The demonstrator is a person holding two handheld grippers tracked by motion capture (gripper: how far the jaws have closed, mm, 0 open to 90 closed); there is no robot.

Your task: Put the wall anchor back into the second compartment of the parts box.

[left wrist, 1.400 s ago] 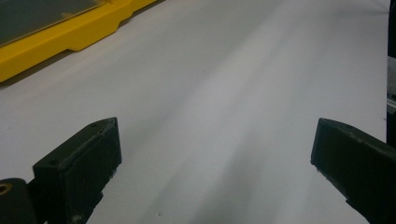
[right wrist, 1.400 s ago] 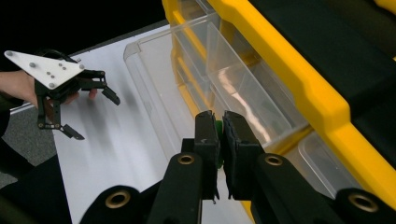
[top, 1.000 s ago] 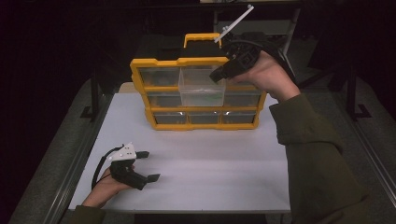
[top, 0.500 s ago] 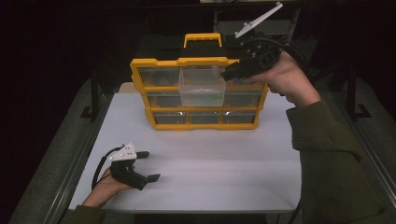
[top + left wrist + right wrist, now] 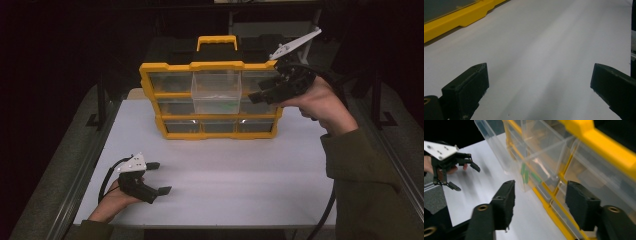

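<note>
Drawer [image 5: 216, 92] juts from organizer [image 5: 150, 80] beside open right tongs [image 5: 261, 94].

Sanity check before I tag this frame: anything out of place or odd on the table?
One thing: the clear plastic middle drawer in the top row of the yellow drawer organizer juts forward, while the drawers beside it sit flush. Something green lies inside it. Nothing looks spilled or damaged.
</note>
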